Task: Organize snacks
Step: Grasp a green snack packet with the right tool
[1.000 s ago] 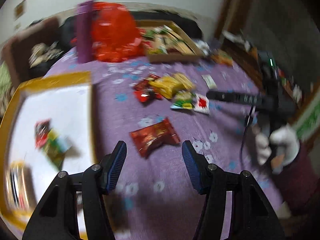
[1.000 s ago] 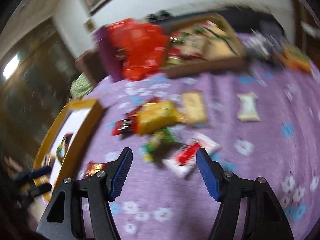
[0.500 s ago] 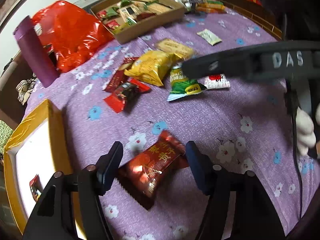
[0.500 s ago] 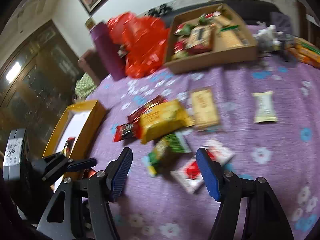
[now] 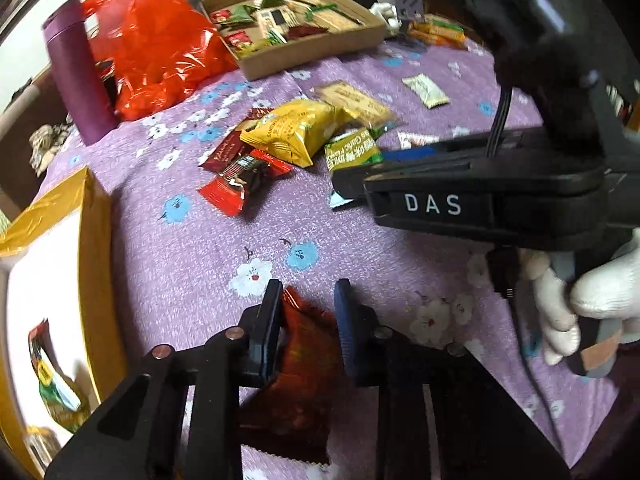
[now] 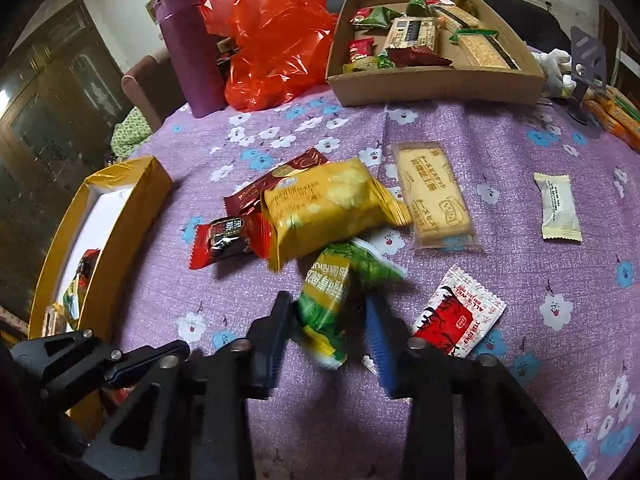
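Observation:
My left gripper (image 5: 306, 292) is shut on a dark red snack packet (image 5: 308, 360), which stands crumpled between the pads over the purple flowered cloth. My right gripper (image 6: 326, 300) is closing on a green snack packet (image 6: 326, 280), whose lower half is buckled up between the fingers. The left wrist view shows that gripper from the side with the green packet (image 5: 352, 152) at its tip and a white-gloved hand (image 5: 600, 300) on its handle. A yellow-walled box (image 6: 132, 208) with a few packets inside sits at the left.
Loose on the cloth lie a yellow packet (image 6: 328, 208), a red-and-black packet (image 6: 232, 236), a white-and-red packet (image 6: 456, 320), a biscuit pack (image 6: 434, 196) and a cream sachet (image 6: 558, 208). A cardboard tray (image 6: 436, 84) of snacks, a red plastic bag (image 6: 272, 36) and a purple bottle (image 6: 192, 48) stand behind.
Both grippers have come down onto the cloth. The left one closed on the dark red packet. The right one narrowed around the green packet, which has buckled upward.

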